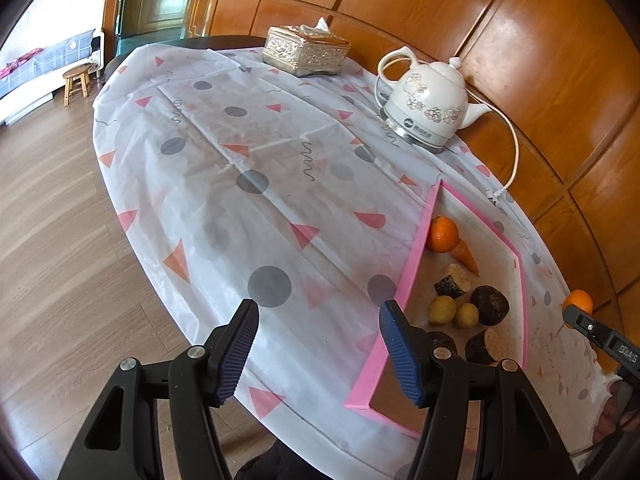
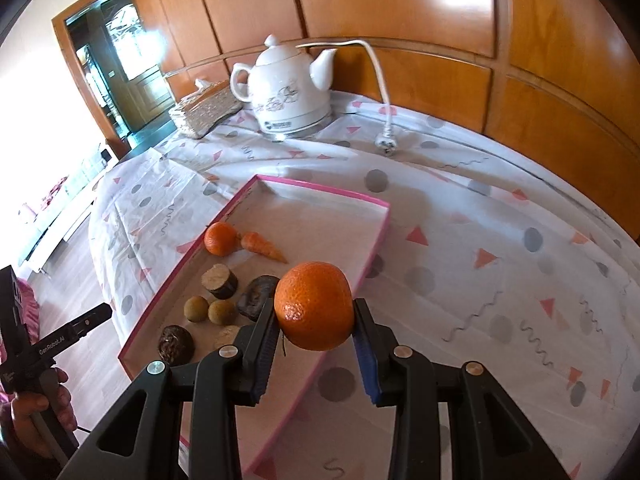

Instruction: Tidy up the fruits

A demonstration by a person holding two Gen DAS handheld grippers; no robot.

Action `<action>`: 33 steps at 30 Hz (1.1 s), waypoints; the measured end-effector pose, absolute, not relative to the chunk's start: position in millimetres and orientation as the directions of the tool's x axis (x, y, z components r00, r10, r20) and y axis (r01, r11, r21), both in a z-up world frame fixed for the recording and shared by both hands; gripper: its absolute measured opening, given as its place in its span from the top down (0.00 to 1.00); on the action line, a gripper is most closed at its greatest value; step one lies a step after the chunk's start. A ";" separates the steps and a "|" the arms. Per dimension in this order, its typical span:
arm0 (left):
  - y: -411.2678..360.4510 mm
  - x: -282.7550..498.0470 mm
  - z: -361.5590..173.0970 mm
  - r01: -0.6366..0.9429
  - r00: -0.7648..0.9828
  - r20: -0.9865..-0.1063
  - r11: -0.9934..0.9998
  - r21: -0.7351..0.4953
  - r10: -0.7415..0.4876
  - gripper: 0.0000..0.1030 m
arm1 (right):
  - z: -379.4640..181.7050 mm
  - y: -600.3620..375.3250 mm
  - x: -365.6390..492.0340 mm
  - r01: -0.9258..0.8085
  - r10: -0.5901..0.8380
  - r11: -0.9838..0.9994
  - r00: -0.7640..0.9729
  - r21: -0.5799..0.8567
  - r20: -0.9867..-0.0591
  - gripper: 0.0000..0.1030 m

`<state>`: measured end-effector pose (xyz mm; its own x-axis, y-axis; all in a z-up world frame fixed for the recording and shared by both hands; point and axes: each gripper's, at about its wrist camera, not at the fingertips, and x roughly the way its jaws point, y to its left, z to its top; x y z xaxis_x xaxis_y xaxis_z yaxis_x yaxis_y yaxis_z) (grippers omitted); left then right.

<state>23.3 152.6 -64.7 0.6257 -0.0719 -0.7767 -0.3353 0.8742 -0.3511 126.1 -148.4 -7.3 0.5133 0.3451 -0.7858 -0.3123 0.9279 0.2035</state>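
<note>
Mandarin orange (image 2: 315, 306) is clamped between the jaws of the right gripper (image 2: 316, 326), held in the air above the near right rim of the pink-edged tray (image 2: 376, 246). The tray lies on the counter (image 2: 500, 240) under a patterned cloth.

Progress, as judged: well advanced. The tray already holds a second mandarin (image 2: 220, 239) with a small carrot (image 2: 264, 246) touching it, two yellowish round fruits (image 2: 208, 309) side by side, and several dark-skinned cut pieces (image 2: 219, 276). The held mandarin is the only produce seen outside the tray; setting it down inside appears to be what is left.

The left gripper (image 1: 318, 354) hovers over the tray's near left edge, jaws apart with nothing between them.

Limits of view: the dark pieces cannot be identified with certainty. The tray's near corner is cut off behind the gripper bodies in both views, so items there may go uncounted. A white electric kettle (image 2: 288, 92) and a tissue box (image 1: 306, 50) stand at the far end, well apart from the tray.
</note>
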 end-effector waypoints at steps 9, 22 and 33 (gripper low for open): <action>152.8 26.1 -68.6 -0.329 0.618 -0.783 0.883 -0.334 -0.066 0.38 | -45.6 -97.9 138.9 -0.389 0.272 0.917 0.432 0.095 -0.860 0.64; 151.6 28.0 -75.1 -0.329 0.601 -0.796 0.884 -0.331 -0.074 0.38 | -70.7 -89.8 143.2 -0.399 0.253 0.913 0.393 0.084 -0.884 0.62; 149.0 27.4 -71.9 -0.320 0.607 -0.791 0.887 -0.333 -0.077 0.38 | -51.3 -93.8 125.3 -0.419 0.329 0.898 0.428 0.138 -0.842 0.62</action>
<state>27.4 149.0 -71.9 0.6072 -0.0775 -0.7908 -0.3200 0.8871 -0.3326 125.3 -93.8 -51.3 0.4278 0.3290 -0.8419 -0.4187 0.8976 0.1380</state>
